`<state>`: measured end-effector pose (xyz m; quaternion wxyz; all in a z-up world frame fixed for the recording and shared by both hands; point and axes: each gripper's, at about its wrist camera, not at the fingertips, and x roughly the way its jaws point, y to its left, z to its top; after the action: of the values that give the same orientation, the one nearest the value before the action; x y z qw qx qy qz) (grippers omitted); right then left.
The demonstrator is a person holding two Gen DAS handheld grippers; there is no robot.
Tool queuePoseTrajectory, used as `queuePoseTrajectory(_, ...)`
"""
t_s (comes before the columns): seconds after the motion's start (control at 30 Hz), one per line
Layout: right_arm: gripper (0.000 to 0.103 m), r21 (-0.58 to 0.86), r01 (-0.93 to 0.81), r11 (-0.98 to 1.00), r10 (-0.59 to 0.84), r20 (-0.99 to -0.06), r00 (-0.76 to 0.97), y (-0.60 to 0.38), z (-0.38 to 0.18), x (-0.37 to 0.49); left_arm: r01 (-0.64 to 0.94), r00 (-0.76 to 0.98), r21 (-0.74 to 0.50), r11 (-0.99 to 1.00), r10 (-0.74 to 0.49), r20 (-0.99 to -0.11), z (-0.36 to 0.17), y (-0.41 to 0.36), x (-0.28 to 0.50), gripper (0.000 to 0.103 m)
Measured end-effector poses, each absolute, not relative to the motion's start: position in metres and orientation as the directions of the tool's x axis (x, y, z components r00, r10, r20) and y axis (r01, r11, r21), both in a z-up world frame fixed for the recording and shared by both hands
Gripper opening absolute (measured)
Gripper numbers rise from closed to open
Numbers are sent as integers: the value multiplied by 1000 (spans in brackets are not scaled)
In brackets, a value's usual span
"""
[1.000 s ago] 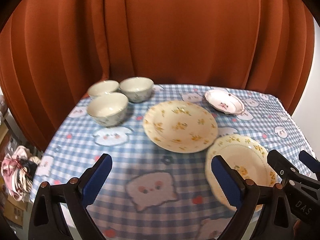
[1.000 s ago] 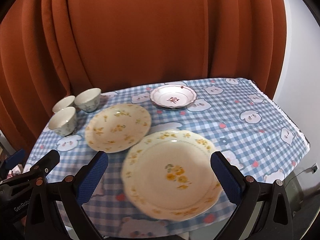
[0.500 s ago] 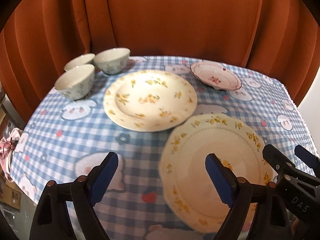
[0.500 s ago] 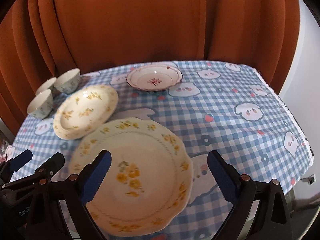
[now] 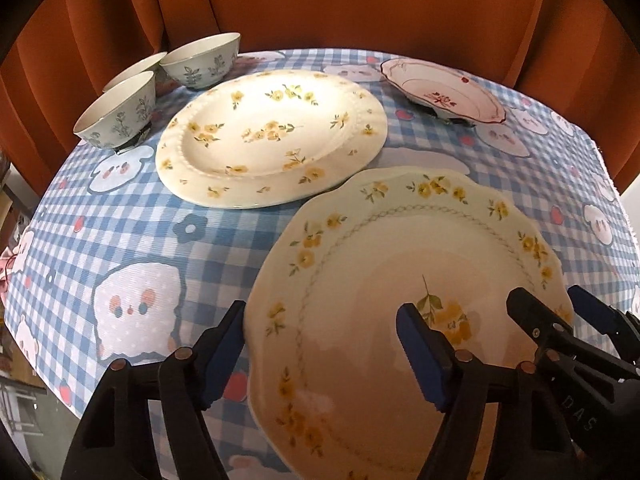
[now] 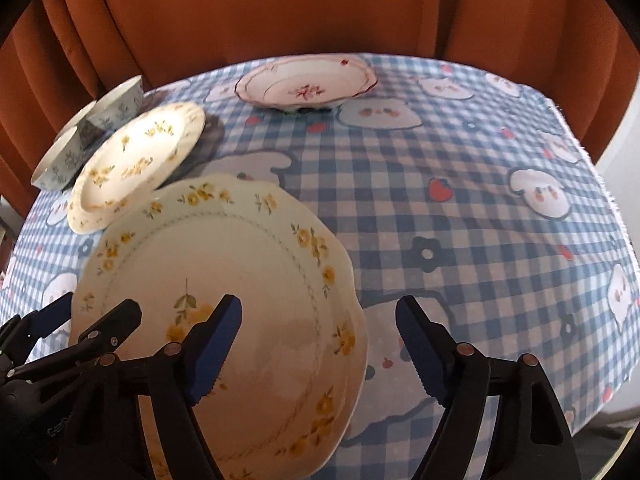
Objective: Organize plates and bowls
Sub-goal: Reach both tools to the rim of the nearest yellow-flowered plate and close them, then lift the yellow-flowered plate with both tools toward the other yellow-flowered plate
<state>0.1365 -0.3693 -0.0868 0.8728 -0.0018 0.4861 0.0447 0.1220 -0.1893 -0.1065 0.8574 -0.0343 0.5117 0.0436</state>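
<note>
A large scalloped plate with yellow flowers [image 5: 384,280] [image 6: 224,280] lies at the near edge of the table. My left gripper [image 5: 320,352] is open and straddles its left rim. My right gripper [image 6: 320,348] is open and straddles its right rim. Each gripper shows in the other's view, the right one [image 5: 560,320] and the left one [image 6: 72,328]. A second yellow-flowered plate [image 5: 272,136] [image 6: 136,160] lies behind it. A small pink-flowered plate [image 5: 440,92] [image 6: 308,84] sits at the back. Three pale green bowls [image 5: 120,116] [image 6: 116,104] stand at the back left.
The table wears a blue checked cloth with cartoon faces [image 5: 136,248] [image 6: 480,200]. An orange curtain [image 5: 340,0] [image 6: 280,8] hangs close behind it. The table's right edge [image 6: 600,176] drops off to a pale wall.
Both grippers have moved forward and down toward the near scalloped plate, which now fills the lower part of both views. Nothing on the table has moved.
</note>
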Motion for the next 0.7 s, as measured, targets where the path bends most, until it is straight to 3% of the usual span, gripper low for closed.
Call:
queuePoseTrajectory(0.13, 75, 53, -110, 993, 101, -863, 496, -368, -95, 147, -137, 454, -2, 991, 61, -889, -112, -190, 128, 76)
queuePoseTrajectory(0.27, 63, 75, -153, 985, 138, -879, 457, -364, -104, 157, -149, 425, 27, 988, 89, -901, -116, -193, 133, 76)
queuePoseTrajectory(0.7, 63, 60, -158, 986, 125, -891, 437, -365, -103, 157, -172, 391, 17, 985, 84, -916, -116, -197, 132, 76)
